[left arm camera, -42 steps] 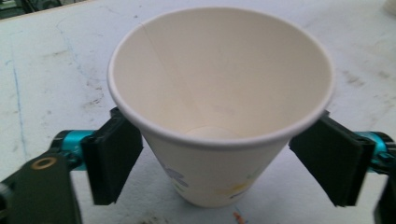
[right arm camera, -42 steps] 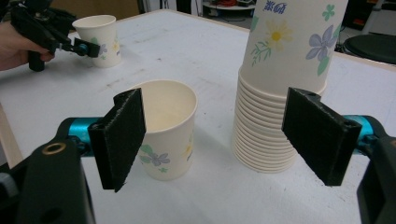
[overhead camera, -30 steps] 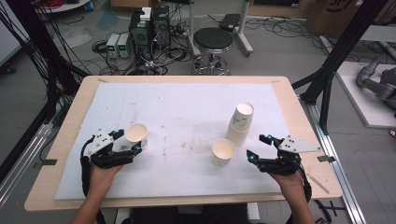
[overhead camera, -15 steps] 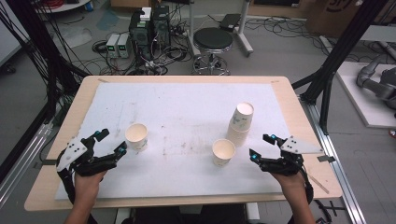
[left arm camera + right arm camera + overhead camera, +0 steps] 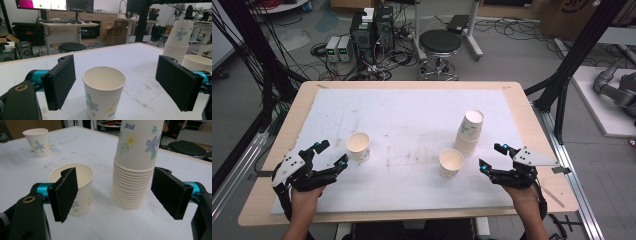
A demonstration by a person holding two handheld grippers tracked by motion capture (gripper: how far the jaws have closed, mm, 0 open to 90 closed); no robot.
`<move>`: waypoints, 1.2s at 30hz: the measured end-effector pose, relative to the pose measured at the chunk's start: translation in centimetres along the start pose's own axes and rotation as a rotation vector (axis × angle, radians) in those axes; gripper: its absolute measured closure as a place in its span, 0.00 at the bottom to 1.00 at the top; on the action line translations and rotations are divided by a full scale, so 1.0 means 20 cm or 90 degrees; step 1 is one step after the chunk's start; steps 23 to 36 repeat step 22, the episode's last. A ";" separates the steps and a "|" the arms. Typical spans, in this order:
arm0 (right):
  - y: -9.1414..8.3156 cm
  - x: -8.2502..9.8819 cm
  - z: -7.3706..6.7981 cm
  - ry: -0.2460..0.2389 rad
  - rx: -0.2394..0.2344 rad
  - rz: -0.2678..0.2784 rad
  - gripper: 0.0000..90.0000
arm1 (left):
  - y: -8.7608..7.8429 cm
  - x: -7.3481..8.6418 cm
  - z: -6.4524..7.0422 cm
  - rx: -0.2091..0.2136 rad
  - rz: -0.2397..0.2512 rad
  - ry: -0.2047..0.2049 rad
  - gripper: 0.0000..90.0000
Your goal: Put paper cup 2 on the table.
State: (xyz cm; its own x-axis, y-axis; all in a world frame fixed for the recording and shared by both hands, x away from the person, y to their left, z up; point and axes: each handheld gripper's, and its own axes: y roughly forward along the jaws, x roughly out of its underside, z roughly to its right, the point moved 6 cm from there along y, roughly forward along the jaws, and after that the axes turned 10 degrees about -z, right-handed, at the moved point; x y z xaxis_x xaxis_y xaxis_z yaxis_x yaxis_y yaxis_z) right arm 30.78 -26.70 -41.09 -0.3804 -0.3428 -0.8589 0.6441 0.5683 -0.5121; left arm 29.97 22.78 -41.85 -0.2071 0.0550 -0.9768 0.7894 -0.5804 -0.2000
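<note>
Three paper-cup items stand on the white-covered table. A single flowered cup stands at the left. Another single cup sits near the middle, beside a tall stack of cups. My left gripper is open just left of the left cup, not touching it. In the left gripper view that cup stands upright just ahead of the wide-apart pads. My right gripper is open, right of the middle cup. In its own view the stack and the cup stand just beyond its pads.
The wooden table edge frames the white sheet. Behind the table stand a black stool and electronics with cables on the floor. Black frame posts rise at the right. The far half of the sheet is bare.
My left gripper has drawn back from the left cup, toward the left and the near edge; the cup stays upright in place. The right gripper has not moved.
</note>
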 end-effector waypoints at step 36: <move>0.01 -0.01 0.00 -0.006 -0.005 0.004 0.25 | -0.01 0.02 -0.01 -0.014 -0.007 0.003 0.18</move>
